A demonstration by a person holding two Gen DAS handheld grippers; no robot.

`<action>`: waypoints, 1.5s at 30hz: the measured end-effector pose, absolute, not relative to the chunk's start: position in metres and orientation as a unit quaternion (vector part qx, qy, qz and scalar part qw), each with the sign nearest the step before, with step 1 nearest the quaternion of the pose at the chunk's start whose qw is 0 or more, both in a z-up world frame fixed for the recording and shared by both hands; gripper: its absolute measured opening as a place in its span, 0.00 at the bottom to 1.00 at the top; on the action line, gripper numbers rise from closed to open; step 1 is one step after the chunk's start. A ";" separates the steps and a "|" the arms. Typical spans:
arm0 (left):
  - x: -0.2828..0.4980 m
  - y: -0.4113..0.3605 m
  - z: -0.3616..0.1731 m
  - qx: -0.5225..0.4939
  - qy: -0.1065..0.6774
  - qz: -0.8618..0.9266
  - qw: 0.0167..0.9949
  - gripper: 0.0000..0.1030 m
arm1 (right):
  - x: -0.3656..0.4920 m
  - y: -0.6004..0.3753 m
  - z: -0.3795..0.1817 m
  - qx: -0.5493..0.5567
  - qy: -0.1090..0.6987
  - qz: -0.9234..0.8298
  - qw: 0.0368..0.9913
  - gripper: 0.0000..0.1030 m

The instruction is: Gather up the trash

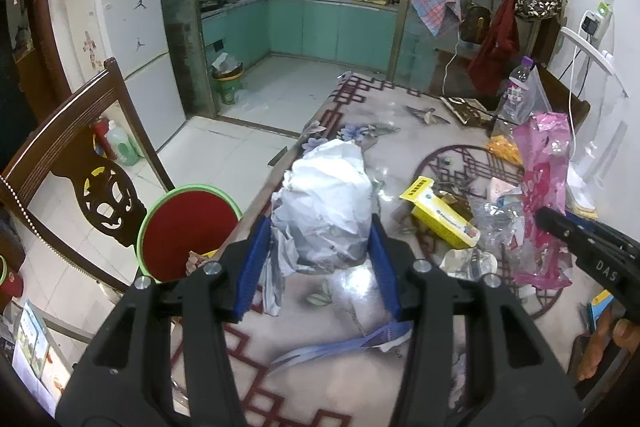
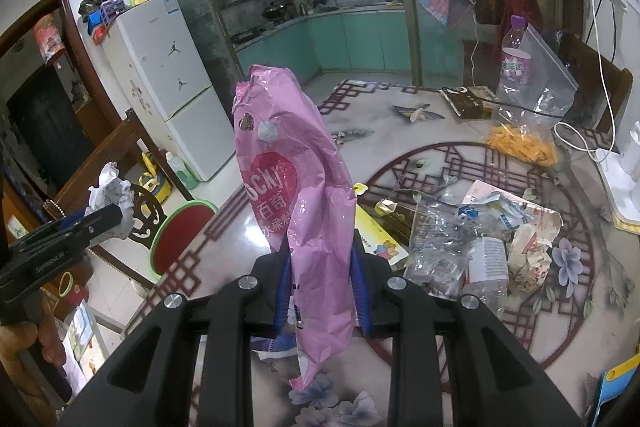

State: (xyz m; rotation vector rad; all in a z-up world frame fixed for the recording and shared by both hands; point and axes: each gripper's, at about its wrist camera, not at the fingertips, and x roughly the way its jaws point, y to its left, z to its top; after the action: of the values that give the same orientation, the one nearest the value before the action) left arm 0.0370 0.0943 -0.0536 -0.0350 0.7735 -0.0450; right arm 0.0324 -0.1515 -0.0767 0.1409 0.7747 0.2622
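— Tabletop (image 1: 352, 359), patterned, near end?
— Left tongs (image 1: 320, 251) half-open, clamping crumpled white paper (image 1: 328, 203). Right tongs (image 2: 322, 279) narrow, pinching pink wrapper (image 2: 296, 187), upright.
— Farther?
— Yellow box (image 1: 440, 215), plastic scraps; red bin (image 1: 188, 227) beside edge.

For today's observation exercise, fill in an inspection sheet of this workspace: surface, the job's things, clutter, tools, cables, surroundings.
Surface: glossy patterned table, littered toward its right side.
Job's things: crumpled white paper between the left tool's pads; pink snack wrapper standing up from the right tool; red bin with green rim beside the table's left edge.
Clutter: yellow box, clear plastic scraps, orange snack bag, purple-capped bottle.
Tools: left tool shut on the paper; right tool shut on the wrapper.
Cables: white cable looping near the white lamp base.
Surroundings: wooden chair, white fridge, kitchen beyond.
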 end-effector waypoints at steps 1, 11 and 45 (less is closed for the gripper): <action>0.036 0.096 -0.054 -0.017 0.377 -0.021 0.926 0.46 | 0.032 -0.150 -0.077 0.069 0.376 0.128 0.915 0.25; 0.050 0.132 -0.065 -0.024 0.389 -0.015 0.921 0.46 | 0.043 -0.121 -0.084 0.063 0.386 0.125 0.912 0.25; 0.181 0.364 -0.134 -0.040 0.455 -0.019 0.889 0.46 | 0.158 0.141 -0.132 0.066 0.472 0.176 0.861 0.25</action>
State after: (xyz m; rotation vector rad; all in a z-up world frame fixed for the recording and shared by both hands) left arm 0.1807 0.3644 -0.1336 -0.0827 0.9456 -0.0391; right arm 0.1584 0.1415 -0.1316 0.1387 0.9911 0.3694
